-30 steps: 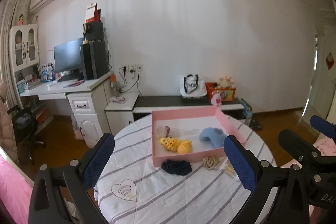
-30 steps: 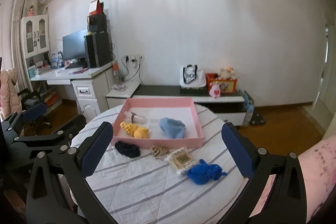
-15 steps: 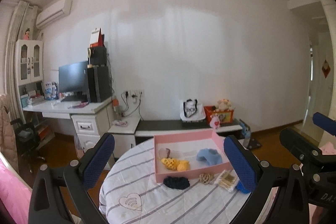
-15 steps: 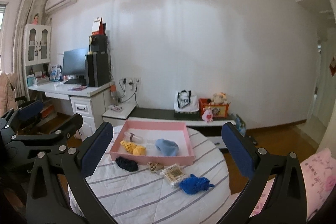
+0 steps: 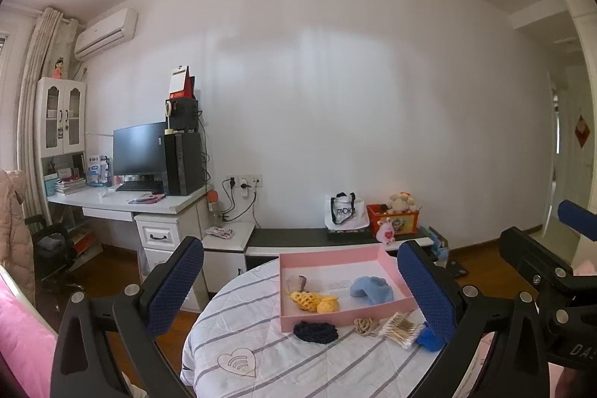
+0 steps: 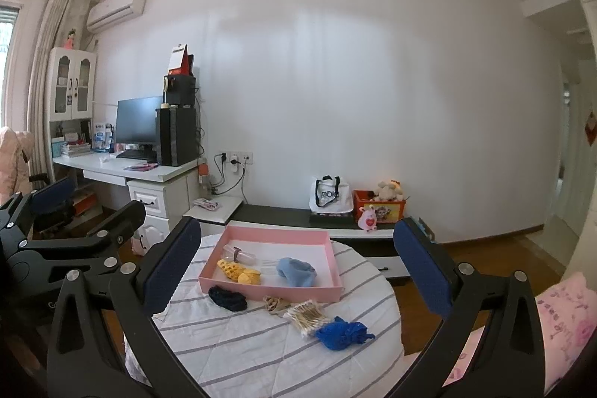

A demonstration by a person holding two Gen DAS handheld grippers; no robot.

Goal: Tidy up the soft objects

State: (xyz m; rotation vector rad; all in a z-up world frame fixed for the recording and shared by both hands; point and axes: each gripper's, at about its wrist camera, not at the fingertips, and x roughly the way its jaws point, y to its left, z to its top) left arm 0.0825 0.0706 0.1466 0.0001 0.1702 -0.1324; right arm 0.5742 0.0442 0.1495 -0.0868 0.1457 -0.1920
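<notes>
Both the left gripper (image 5: 300,290) and the right gripper (image 6: 298,273) hang spread wide and empty above the round striped table (image 6: 261,342). The pink tray (image 6: 270,288) holds a yellow crocheted piece (image 6: 238,273) and a light blue cloth (image 6: 296,271). In front of the tray lie a dark navy scrunchie (image 6: 227,298), cotton swabs (image 6: 304,316) and a crumpled blue piece (image 6: 341,332).

A white tablecloth (image 6: 261,342) is crossed by grey stripes; a pink tray (image 6: 272,290) is lined white; a pale blue cloth (image 6: 296,271), a yellow knit (image 6: 238,272), a navy knit (image 6: 227,298) and a bright blue bundle (image 6: 343,332) are seen.
</notes>
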